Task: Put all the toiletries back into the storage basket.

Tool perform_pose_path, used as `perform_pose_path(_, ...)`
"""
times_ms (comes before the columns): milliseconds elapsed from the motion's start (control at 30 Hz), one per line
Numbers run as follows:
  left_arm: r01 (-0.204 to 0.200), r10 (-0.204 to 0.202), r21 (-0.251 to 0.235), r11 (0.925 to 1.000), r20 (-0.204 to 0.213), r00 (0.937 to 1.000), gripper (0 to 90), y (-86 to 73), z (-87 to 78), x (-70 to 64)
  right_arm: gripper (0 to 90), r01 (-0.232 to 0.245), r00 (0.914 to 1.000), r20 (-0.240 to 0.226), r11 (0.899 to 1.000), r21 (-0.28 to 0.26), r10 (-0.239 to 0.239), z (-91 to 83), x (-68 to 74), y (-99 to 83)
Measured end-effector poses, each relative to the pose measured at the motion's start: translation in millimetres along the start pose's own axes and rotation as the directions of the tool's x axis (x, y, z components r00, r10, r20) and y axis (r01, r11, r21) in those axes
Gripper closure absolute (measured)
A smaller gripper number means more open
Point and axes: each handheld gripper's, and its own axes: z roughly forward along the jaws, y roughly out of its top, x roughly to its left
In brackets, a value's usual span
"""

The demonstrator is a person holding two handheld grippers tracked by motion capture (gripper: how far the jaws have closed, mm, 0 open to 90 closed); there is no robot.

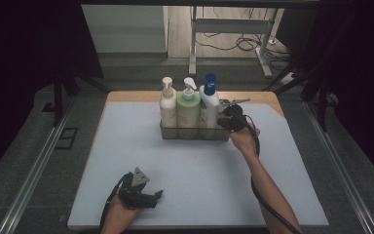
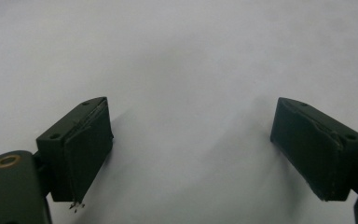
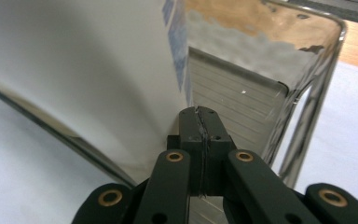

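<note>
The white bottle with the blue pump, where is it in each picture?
High view: the white bottle with the blue pump stands at the right end of the clear rack, beside the right gripper.
Left gripper view: not in it; open jaws over the white table mat.
Right gripper view: its white side is upper left, just beyond the shut jaws.
Shared landmark: the white table mat, seen in all three.
</note>
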Motion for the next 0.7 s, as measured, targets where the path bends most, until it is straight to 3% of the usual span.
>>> perform_pose_path(700,-0.002,0.002,0.003,1.0,0.0,1.0,12.3,0.1,-0.1,0.2,89.3,0.045,0.9986,-0.028,0.999,0.007,-0.045,-1.1,11.9,-2.5)
